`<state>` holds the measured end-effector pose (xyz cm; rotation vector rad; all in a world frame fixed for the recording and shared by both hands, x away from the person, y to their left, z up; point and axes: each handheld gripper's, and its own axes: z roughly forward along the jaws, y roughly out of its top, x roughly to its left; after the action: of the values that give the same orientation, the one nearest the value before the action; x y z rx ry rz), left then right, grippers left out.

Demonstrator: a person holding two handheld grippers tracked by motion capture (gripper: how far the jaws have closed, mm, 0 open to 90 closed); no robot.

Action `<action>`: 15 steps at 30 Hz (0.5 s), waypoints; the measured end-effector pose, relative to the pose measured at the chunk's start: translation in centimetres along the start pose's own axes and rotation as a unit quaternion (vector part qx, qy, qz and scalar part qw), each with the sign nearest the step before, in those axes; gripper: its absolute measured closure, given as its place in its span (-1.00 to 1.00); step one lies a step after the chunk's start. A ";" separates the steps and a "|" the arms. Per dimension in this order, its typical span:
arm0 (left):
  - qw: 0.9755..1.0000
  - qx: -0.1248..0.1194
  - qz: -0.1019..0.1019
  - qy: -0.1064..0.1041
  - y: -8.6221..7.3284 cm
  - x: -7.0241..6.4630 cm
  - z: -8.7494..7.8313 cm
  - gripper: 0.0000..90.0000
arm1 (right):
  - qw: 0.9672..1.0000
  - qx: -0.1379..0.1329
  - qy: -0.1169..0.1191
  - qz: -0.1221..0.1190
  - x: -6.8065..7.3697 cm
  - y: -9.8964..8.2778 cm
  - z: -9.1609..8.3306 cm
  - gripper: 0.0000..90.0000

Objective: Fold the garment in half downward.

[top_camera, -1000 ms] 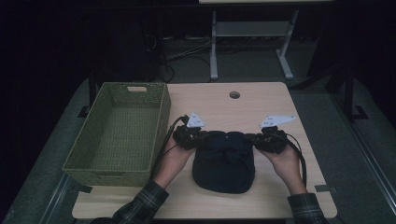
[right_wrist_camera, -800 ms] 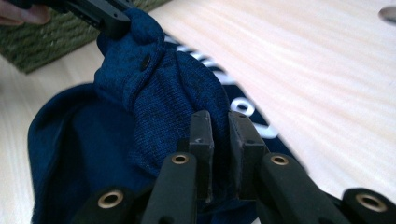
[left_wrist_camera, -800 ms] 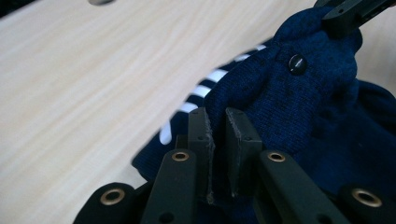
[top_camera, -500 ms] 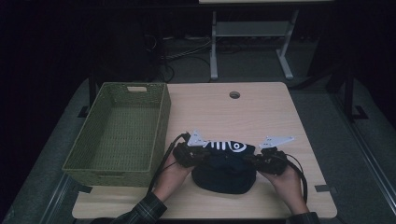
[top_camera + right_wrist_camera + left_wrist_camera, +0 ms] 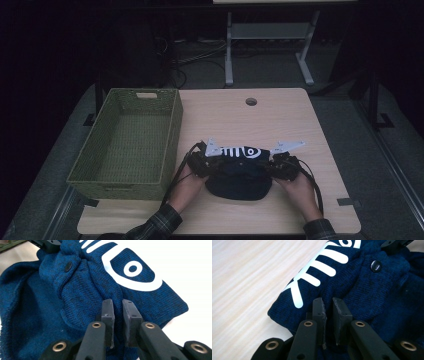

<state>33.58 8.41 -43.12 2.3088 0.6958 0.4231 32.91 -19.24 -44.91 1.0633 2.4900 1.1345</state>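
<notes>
Left tongs (image 5: 204, 164) pinched left edge of blue sweater (image 5: 239, 172); right tongs (image 5: 280, 165) pinched its right edge. Sweater lay folded on worktop (image 5: 280, 115), white fish-bone print facing up, just beside green basket (image 5: 127, 140)

On the table (image 5: 310, 125) a knitted garment (image 5: 239, 172) lies near the front edge, a little right of the middle. The wicker basket (image 5: 170, 130) stands to its left, on the left part of the table, close to the garment but apart from it. The left gripper (image 5: 202, 164) is at the left end of the garment and the right gripper (image 5: 281, 165) at its right end, so the garment lies between them. Behind the garment, toward the far edge, there is a round hole (image 5: 251, 101) in the table top. Beyond the table, on the floor, stands a metal frame (image 5: 267, 45), with cables (image 5: 195, 55) to its left.
</notes>
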 end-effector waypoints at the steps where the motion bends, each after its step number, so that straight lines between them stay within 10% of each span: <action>1: 1.000 -0.002 -0.005 0.004 0.0 0.2 0.1 0.80 | 1.000 -0.001 0.000 0.000 -0.1 0.1 0.2 0.79; 15: 0.998 -0.056 -0.033 -0.006 1.2 1.0 -3.3 0.31 | 0.998 -0.054 0.018 -0.001 -0.1 2.1 -2.7 0.30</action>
<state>33.19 9.97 -39.83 2.1752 0.7213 0.4084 32.88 -19.89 -41.60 1.0204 2.4242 1.2821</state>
